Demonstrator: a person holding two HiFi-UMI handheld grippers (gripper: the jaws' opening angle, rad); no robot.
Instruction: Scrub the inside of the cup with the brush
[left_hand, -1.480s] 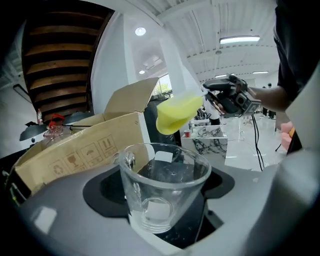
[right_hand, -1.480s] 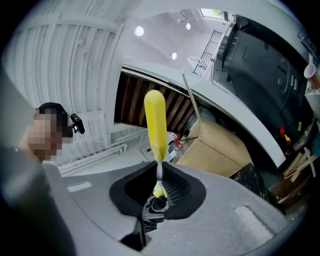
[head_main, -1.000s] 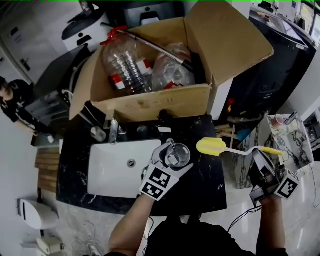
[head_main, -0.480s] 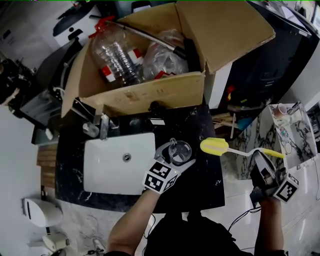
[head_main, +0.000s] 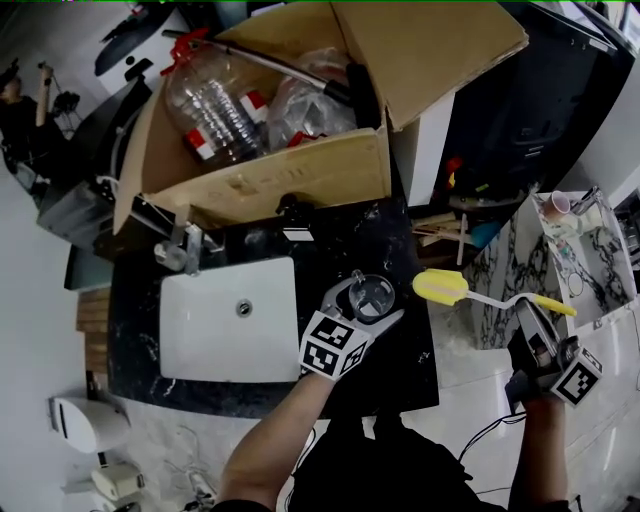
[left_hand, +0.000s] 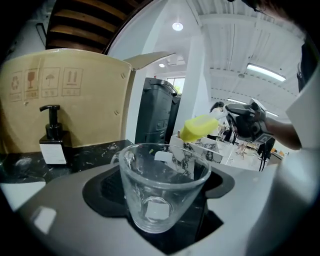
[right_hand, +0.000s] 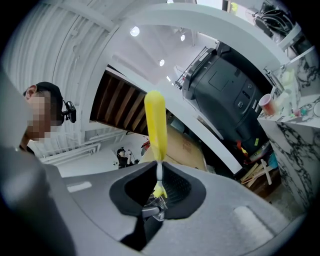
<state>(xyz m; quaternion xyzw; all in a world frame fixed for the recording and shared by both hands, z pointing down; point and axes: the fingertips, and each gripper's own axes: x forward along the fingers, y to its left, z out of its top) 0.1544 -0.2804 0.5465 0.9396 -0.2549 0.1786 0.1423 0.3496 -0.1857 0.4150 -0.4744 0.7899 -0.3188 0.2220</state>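
Observation:
A clear glass cup (head_main: 371, 296) (left_hand: 162, 184) sits upright between the jaws of my left gripper (head_main: 366, 304) (left_hand: 161, 197), which is shut on it over the black marble counter (head_main: 400, 370), right of the sink. A yellow brush (head_main: 443, 287) (right_hand: 155, 125) sticks out from my right gripper (head_main: 536, 327) (right_hand: 156, 197), shut on its thin handle. In the head view the brush's yellow head hangs just right of the cup, apart from it. It shows past the cup's rim as the brush head (left_hand: 199, 127) in the left gripper view.
A white sink (head_main: 230, 320) with a chrome tap (head_main: 183, 245) lies left of the cup. Behind stands an open cardboard box (head_main: 270, 180) holding plastic bottles. A soap dispenser (left_hand: 52, 137) rests on the counter. A marble-topped stand (head_main: 580, 255) with small items is at right.
The head view has shifted, so the scene sits lower left. The cup and left gripper stay by the sink; the brush head stays just right of the cup.

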